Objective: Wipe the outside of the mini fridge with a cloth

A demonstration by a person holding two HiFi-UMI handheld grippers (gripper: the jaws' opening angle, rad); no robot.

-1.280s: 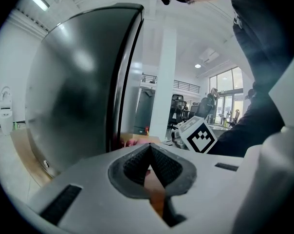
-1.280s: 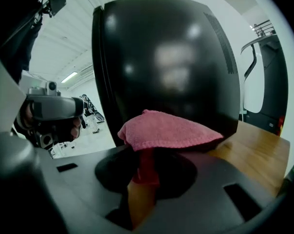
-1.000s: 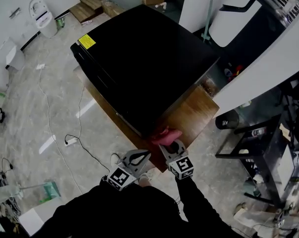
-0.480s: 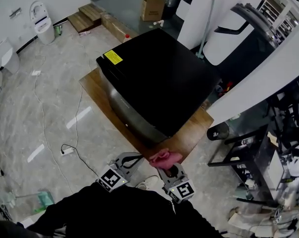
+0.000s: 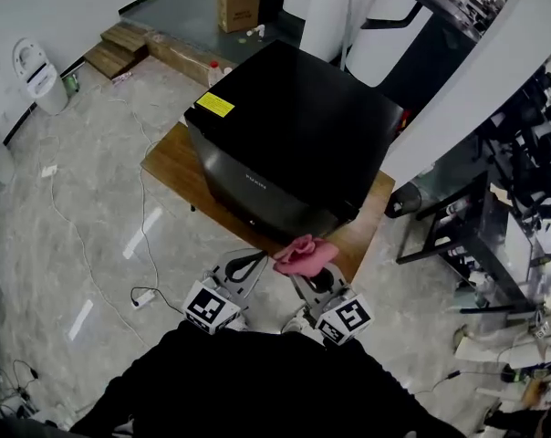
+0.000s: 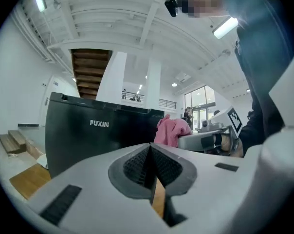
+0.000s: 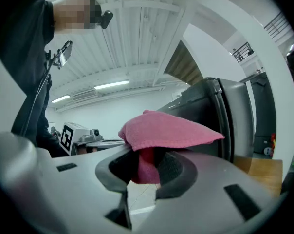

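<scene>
The black mini fridge [image 5: 294, 135] stands on a low wooden board [image 5: 171, 164], with a yellow sticker on its top; its front reads FUXIN [image 6: 101, 124]. My right gripper [image 5: 314, 265] is shut on a pink cloth [image 5: 303, 253] just in front of the fridge's near corner, apart from it. The cloth [image 7: 166, 130] droops over the right jaws, with the fridge's side [image 7: 220, 116] behind it. My left gripper [image 5: 250, 265] is shut and holds nothing, a little left of the cloth [image 6: 170, 130] and short of the fridge's front.
A white power strip and cable [image 5: 143, 297] lie on the marble floor at the left. A black metal rack [image 5: 458, 235] stands to the right of the board. A cardboard box [image 5: 237, 5] and wooden steps [image 5: 120, 48] are beyond the fridge. A white pillar [image 5: 467, 80] rises at the right.
The head view has pulled back and tilted, so the fridge's front now shows. Both grippers stayed low in front of the fridge, the right one still holding the pink cloth.
</scene>
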